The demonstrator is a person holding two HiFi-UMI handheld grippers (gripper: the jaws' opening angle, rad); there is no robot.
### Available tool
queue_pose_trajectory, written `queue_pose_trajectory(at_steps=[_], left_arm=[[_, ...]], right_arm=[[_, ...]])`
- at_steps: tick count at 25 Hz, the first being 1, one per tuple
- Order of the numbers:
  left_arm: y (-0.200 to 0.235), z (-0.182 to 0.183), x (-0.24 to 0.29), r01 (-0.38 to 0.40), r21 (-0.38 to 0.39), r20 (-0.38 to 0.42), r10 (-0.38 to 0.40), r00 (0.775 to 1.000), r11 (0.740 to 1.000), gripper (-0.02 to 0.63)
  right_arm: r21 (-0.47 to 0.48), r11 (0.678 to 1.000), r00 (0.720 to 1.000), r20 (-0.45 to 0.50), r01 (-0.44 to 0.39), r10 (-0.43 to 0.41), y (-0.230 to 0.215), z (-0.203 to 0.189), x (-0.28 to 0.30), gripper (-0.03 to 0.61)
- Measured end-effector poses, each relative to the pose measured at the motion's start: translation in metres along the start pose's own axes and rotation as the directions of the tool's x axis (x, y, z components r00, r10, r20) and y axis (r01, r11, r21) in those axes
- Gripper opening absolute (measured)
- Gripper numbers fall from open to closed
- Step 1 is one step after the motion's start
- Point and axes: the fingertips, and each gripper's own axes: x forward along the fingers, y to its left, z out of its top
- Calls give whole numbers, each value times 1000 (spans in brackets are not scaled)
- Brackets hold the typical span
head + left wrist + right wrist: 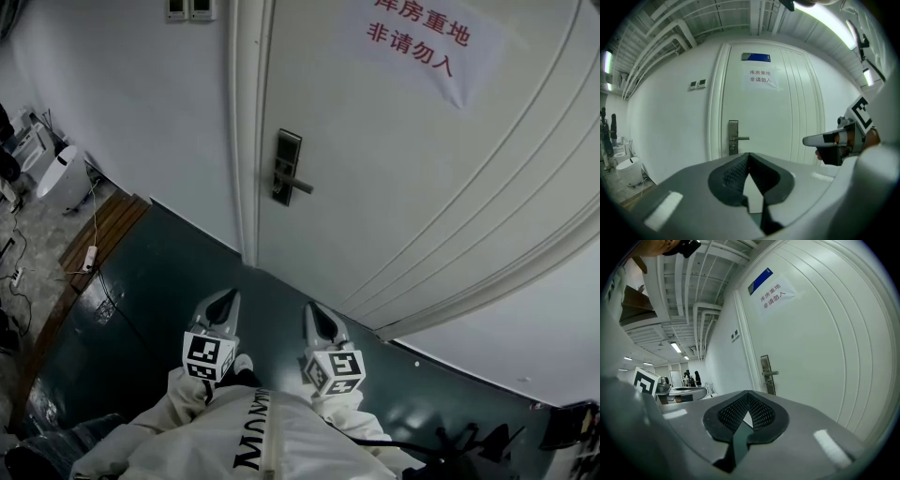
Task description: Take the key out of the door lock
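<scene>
Lock plate [287, 167] on closed door [412, 178]

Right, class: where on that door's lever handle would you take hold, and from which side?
Probably the free end of the lever handle, approached head-on from the room side, one pad above, one below. It runs level to the right of the lock plate, standing off the door.
</scene>
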Motion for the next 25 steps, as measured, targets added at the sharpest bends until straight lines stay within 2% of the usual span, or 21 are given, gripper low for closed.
queue_pose_trajectory(at_steps=[10, 15, 19, 25], left_arm=[[71, 6, 31, 23, -10, 1, -23, 1000, 1000, 0], [99, 3, 44, 35, -15, 0, -35, 999, 999, 0], [106, -2, 54, 55, -36, -11, -56, 998, 998, 0], [109, -1, 75, 78, -45, -10, -79, 997, 996, 0]], right_arm=[[-9, 999, 999, 5, 42, -42, 17, 18, 71, 0], [-6, 995, 995, 27, 100, -99, 9, 26, 93, 0], [-2, 991, 990, 19, 137, -137, 1, 28, 100, 0], [-7, 989, 989, -8, 145, -145, -3, 27, 115, 0]])
